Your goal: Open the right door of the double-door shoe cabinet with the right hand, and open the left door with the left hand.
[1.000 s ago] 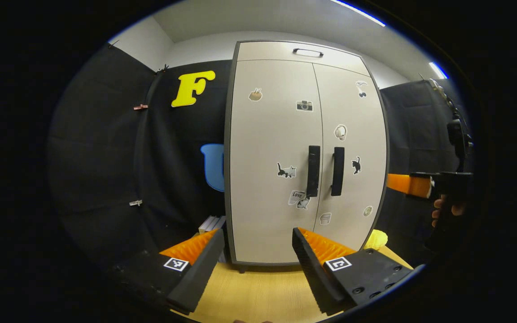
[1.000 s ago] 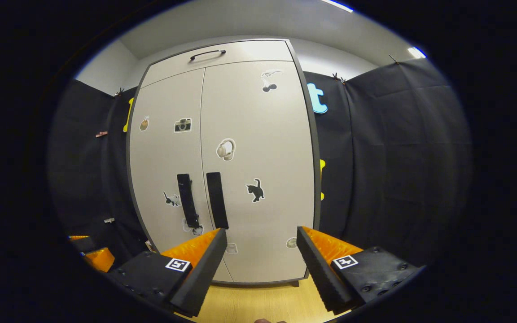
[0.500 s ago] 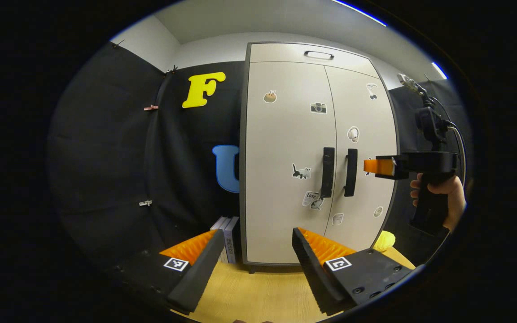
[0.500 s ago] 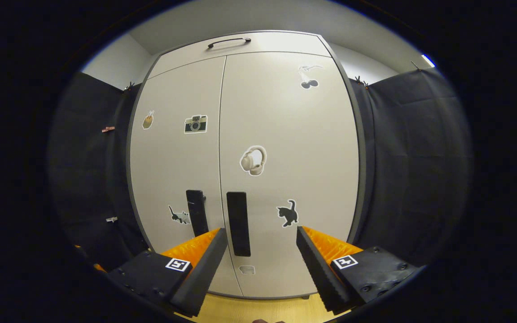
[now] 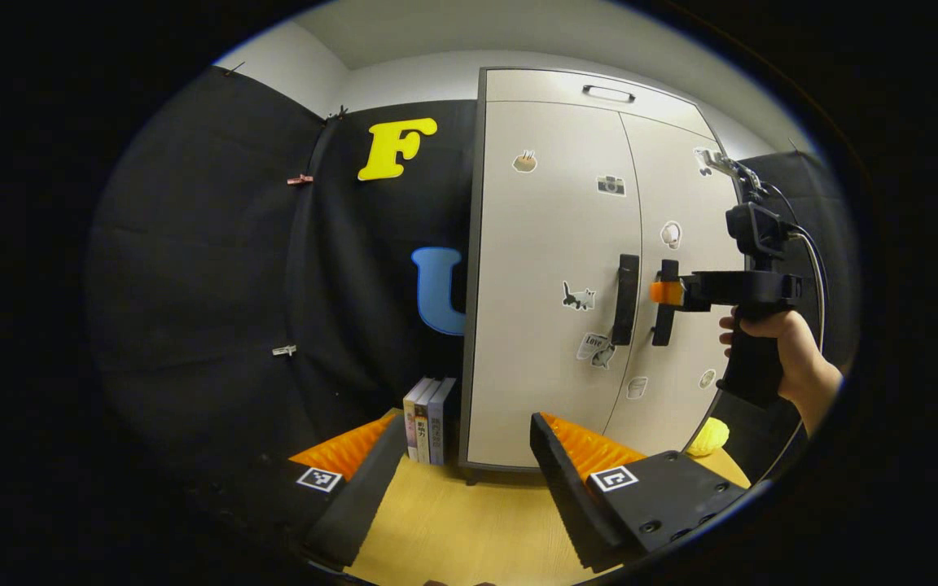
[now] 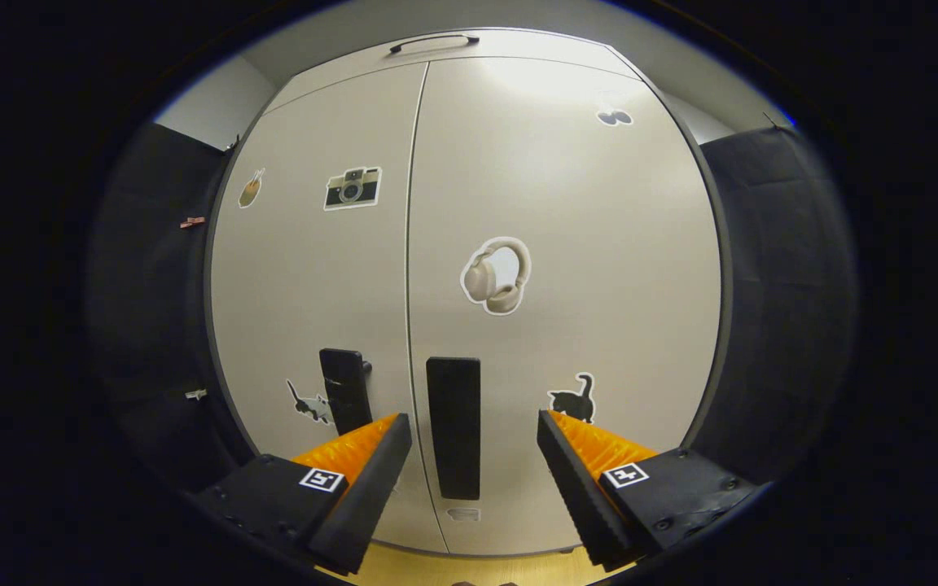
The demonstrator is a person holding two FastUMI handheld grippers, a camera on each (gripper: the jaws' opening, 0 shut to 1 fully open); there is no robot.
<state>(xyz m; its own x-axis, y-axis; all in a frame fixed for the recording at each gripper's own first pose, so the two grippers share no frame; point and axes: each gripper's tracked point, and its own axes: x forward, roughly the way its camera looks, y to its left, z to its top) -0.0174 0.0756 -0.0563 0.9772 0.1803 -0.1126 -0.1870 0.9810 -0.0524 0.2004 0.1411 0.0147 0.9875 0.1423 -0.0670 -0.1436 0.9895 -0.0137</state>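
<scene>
The beige shoe cabinet [image 5: 550,268] stands with both doors closed. In the right gripper view the right door's black handle [image 6: 453,427] hangs upright between the open fingers of my right gripper [image 6: 473,427], with a gap on each side. The left door's handle [image 6: 343,391] is just left of it. In the left gripper view my left gripper [image 5: 465,427] is open and empty, low over the wooden table [image 5: 453,529], well short of the left handle [image 5: 624,299]. There, a hand holds the right gripper [image 5: 664,293] up against the right handle [image 5: 666,305].
Several books [image 5: 428,419] stand beside the cabinet's left side. A yellow object [image 5: 709,438] lies at the cabinet's right foot. Black cloth walls close in on both sides. Stickers dot both doors.
The right gripper has moved in toward the cabinet until the right handle lies between its fingers. The left gripper has swung left, so the cabinet sits further right in its view.
</scene>
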